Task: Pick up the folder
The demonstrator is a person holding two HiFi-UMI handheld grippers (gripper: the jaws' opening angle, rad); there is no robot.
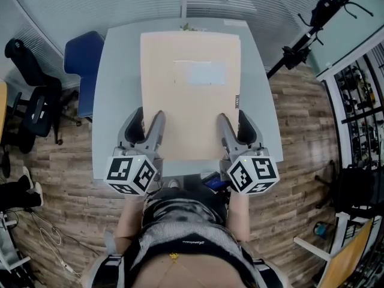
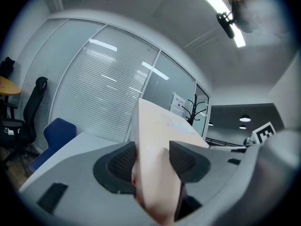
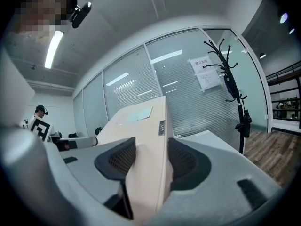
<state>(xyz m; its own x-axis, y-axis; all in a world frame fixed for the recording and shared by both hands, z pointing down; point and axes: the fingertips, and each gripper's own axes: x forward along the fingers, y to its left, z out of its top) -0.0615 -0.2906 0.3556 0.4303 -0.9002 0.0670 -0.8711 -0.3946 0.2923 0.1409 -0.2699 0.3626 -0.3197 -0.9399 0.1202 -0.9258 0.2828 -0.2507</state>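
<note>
A grey table [image 1: 114, 101] stands on a wood floor [image 1: 66, 179] before a glass wall with blinds [image 2: 103, 88]. The left gripper [image 1: 149, 114] is clamped on the near left part of the beige folder [image 1: 189, 101], and the right gripper [image 1: 232, 114] is clamped on its near right part; in both gripper views the ribbed pads press on the folder's 2 faces. The folder lies lengthwise down the middle of the table, its far edge close to the table's far edge and its near edge short of the near one.

A pale rectangular label [image 1: 201, 74] sits on the cover, and a small dark tag [image 3: 162, 127] on the right edge (print on both too small to read). A notice [image 3: 207, 74] on the glass is equally unreadable.

Bare strips of table run along both long sides of the folder. A blue chair [image 1: 84, 71] stands just beside the left edge, and a coat stand [image 3: 235, 93] rises at the right.

The jaws cover the folder's near corners, and the person's torso hides the floor below
</note>
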